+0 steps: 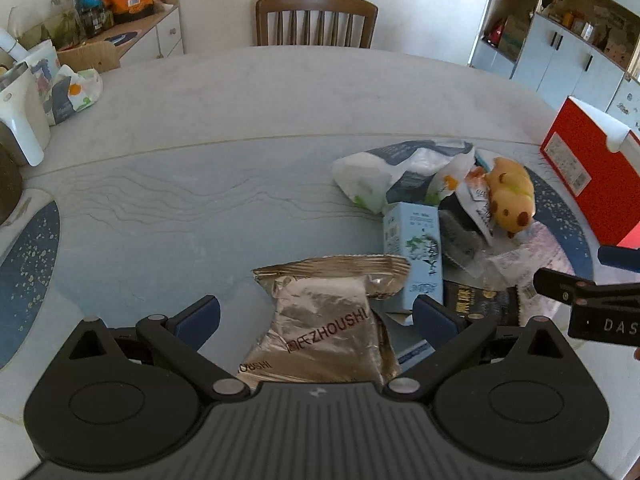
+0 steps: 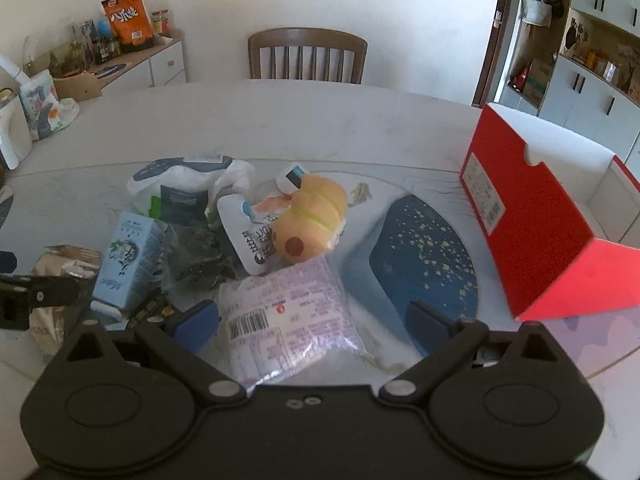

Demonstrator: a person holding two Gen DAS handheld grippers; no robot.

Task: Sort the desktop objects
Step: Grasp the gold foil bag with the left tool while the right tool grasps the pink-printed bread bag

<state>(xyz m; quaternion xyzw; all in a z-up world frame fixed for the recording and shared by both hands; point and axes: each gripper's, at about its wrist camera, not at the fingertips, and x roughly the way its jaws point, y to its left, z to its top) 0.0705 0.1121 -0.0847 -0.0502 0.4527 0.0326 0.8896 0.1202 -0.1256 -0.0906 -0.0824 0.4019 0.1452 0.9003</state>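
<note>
Table (image 1: 200, 112) bare leftward; both claws, left (image 1: 316, 316) and right (image 2: 312, 320), spread.

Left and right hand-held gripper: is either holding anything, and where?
Nothing held. The left hand-held gripper straddles the gold packet, open; the right hand-held gripper straddles the purple packet, open.

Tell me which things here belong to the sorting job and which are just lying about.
Job: foil packet, blue carton, plush toy, purple-print packet, red box.
Lying about: chair, orange snack bag on the sideboard.
</note>
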